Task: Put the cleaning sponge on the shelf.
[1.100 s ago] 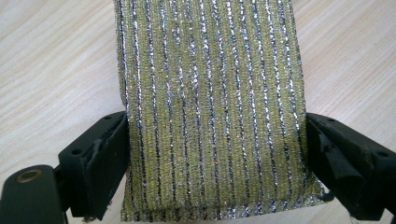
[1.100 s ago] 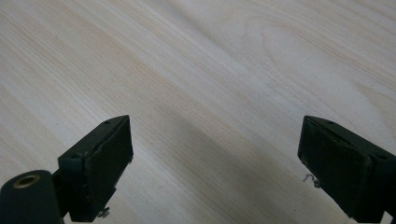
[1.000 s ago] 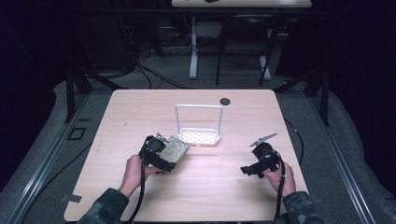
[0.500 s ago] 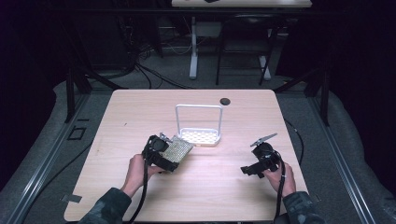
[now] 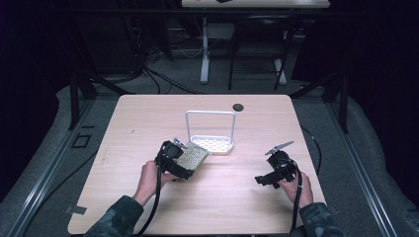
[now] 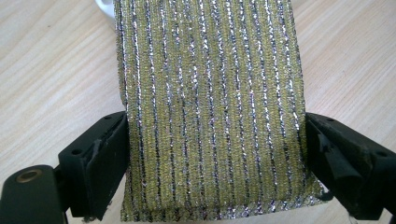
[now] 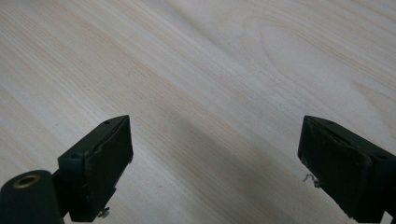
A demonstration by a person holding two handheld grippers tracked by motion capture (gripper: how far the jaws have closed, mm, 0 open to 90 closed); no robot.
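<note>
- The left gripper [image 5: 184, 160] has its jaws clamped on the two long edges of a glittery gold scouring sponge [image 6: 210, 107], just in front of a white wire-handled tray [image 5: 212, 144] at the table's middle.
- Likely step: carrying the sponge to the tray; keeping the squeeze even and the sponge level should stop it twisting.
- The right gripper [image 5: 271, 174] hovers with jaws spread wide, holding nothing, over bare wood.
- The pale wooden table [image 5: 148, 118] stands in a dark room; cables and another desk's legs lie beyond.
</note>
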